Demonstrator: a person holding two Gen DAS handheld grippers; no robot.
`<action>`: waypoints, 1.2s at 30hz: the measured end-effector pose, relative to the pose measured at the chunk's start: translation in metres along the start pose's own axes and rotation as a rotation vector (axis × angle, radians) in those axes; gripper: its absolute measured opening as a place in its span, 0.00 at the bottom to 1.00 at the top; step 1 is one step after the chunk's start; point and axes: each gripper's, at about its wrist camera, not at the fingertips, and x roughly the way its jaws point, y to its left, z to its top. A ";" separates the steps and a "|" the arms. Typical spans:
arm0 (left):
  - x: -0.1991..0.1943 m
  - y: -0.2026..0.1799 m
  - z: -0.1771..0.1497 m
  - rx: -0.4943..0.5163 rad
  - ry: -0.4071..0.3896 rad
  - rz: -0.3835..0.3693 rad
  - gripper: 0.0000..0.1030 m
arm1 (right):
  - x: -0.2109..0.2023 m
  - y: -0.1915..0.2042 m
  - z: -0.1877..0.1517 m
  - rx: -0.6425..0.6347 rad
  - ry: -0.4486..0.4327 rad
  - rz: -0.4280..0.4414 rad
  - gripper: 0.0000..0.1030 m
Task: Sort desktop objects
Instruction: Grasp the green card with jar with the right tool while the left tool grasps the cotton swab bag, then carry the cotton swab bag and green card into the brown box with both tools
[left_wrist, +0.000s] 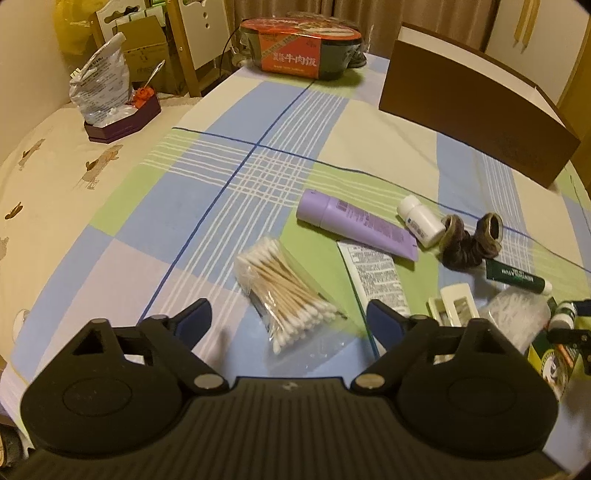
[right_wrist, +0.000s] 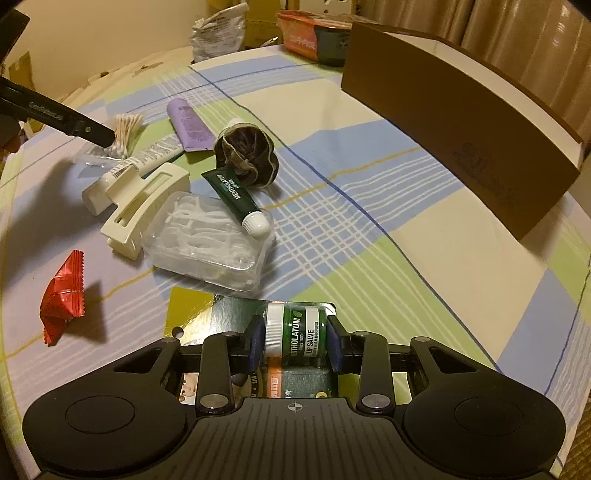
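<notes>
Between right fingers (right_wrist: 255, 341): lip salve jar (right_wrist: 295, 334), clamped.

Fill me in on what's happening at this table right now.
A person is sorting toiletries on a plaid tablecloth. The right hand-held gripper is shut on a lip salve jar sitting on its packaging card. The left hand-held gripper is open, hovering at a bag of cotton swabs. A purple tube, floss picks, a hair clip and a brown box wait nearby.

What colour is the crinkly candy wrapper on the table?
The candy wrapper is shiny red, best seen in the right wrist view.
</notes>
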 end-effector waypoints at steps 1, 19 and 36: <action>0.002 0.000 0.001 -0.006 -0.001 0.002 0.78 | -0.001 0.000 0.000 0.004 0.001 -0.002 0.33; 0.031 0.005 0.011 0.053 0.028 -0.010 0.22 | -0.006 -0.002 -0.004 0.081 0.019 -0.021 0.33; -0.006 -0.016 0.031 0.139 -0.044 -0.036 0.20 | -0.024 -0.015 0.015 0.145 -0.072 -0.035 0.33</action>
